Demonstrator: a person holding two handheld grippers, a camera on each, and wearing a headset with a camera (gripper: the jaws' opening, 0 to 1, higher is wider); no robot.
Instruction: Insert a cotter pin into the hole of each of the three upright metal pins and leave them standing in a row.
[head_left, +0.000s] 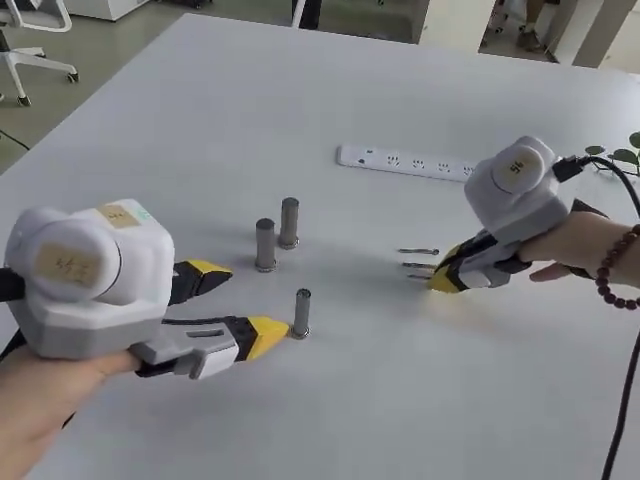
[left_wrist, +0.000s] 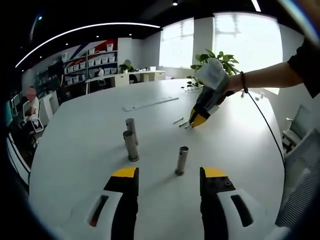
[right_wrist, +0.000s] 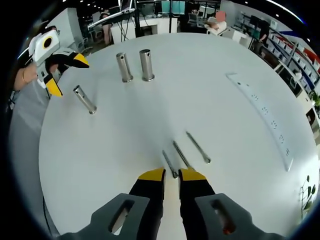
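Left tool (head_left: 235, 302), nearest the viewer, jaws wide apart and holding nothing; the nearest metal pin (head_left: 302, 312) stands upright just ahead of the gap, touching or nearly touching one yellow tip in the head view, and bare of any cotter pin; two further metal pins (head_left: 265, 245) stand upright beyond it, close beside each other, so the three form a loose cluster and not yet a row. Right tool (right_wrist: 172, 176), across the counter (head_left: 400, 400), jaws drawn nearly together with a narrow gap left between them; the end of the closest of three cotter pins (right_wrist: 172, 164) lies at that gap, flat on the counter, the other two just beside it; no clamping is evident. A power strip (head_left: 405, 162) lies farther back. Step in hand, by judgement: picking up the first cotter pin while the left tool prepares to steady a metal pin. The next move calls for closing on the thin cotter pin without skidding it, then carrying it to the steadied pin's hole.
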